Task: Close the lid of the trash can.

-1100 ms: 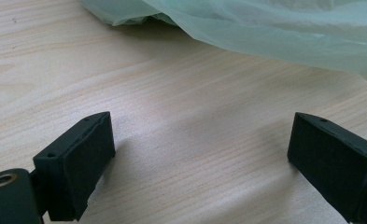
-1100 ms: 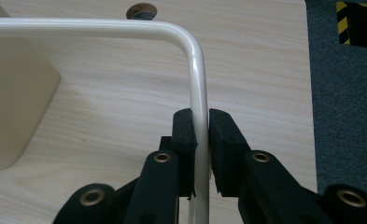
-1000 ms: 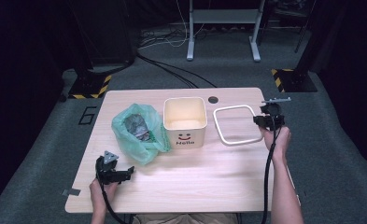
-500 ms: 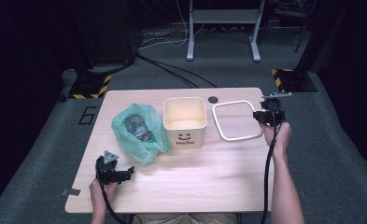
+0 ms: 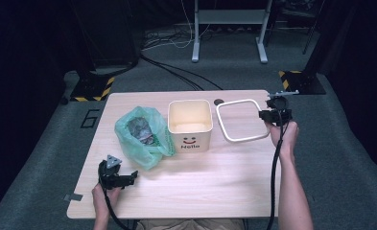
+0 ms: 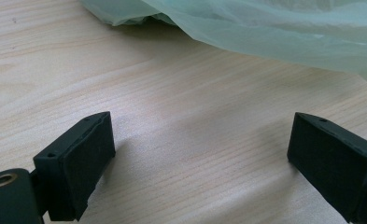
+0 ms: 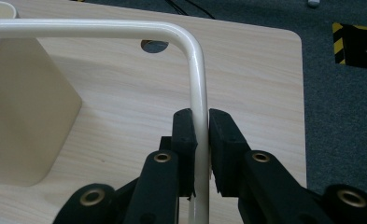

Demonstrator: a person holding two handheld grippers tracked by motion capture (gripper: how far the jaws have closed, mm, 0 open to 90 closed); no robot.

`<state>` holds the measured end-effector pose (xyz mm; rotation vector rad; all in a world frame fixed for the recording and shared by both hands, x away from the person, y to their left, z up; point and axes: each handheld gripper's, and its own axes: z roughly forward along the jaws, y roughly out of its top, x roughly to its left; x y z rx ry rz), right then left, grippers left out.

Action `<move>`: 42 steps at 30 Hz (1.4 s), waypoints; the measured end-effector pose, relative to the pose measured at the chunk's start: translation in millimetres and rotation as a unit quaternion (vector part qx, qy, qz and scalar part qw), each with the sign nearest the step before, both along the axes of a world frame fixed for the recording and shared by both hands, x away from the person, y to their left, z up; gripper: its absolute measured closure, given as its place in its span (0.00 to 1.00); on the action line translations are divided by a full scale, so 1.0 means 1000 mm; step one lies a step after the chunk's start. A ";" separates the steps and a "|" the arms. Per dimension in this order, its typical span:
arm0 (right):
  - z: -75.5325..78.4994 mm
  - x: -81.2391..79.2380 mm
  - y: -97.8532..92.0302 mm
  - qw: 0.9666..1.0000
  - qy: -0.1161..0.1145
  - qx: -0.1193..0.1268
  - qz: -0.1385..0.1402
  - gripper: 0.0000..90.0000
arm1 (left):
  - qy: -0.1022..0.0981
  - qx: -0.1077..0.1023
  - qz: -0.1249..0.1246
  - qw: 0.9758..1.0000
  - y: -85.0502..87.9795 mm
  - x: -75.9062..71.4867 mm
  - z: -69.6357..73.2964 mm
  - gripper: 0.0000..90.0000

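Note:
A white square ring [image 5: 239, 121], the rim frame of a bin, hangs above the right end of the table, tilted. My right gripper [image 5: 271, 115] is shut on its right side; in the right gripper view both pads clamp the white bar [image 7: 199, 116]. A cream square bin [image 5: 189, 124] with a smiley face and "Hello" stands at the table's middle. A green plastic bag [image 5: 142, 135] with dark contents lies to its left. My left gripper [image 5: 128, 178] rests open near the front left; the left gripper view shows bare wood between the pads, with the bag [image 6: 274, 28] beyond.
The light wooden table [image 5: 200, 191] has a round cable hole [image 5: 218, 102] near the back edge. Grey carpet surrounds it, with cables and a white stand leg [image 5: 194, 33] behind. Yellow-black striped bases [image 5: 296, 81] sit on the floor at left and right.
My right gripper has lifted the white ring a little higher off the table and toward the back. The left gripper has stayed where it was.

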<state>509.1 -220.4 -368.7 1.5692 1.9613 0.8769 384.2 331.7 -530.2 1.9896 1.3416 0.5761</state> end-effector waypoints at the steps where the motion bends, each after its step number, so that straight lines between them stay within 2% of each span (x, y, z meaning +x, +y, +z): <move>1: 0.001 0.000 0.001 1.000 -0.001 0.000 0.000 0.90 | 0.000 0.000 0.000 1.000 0.000 0.000 0.000 0.08; 42: 0.036 0.007 0.028 1.000 -0.014 -0.011 0.021 0.90 | -0.001 -0.001 0.000 1.000 0.000 0.000 0.000 0.08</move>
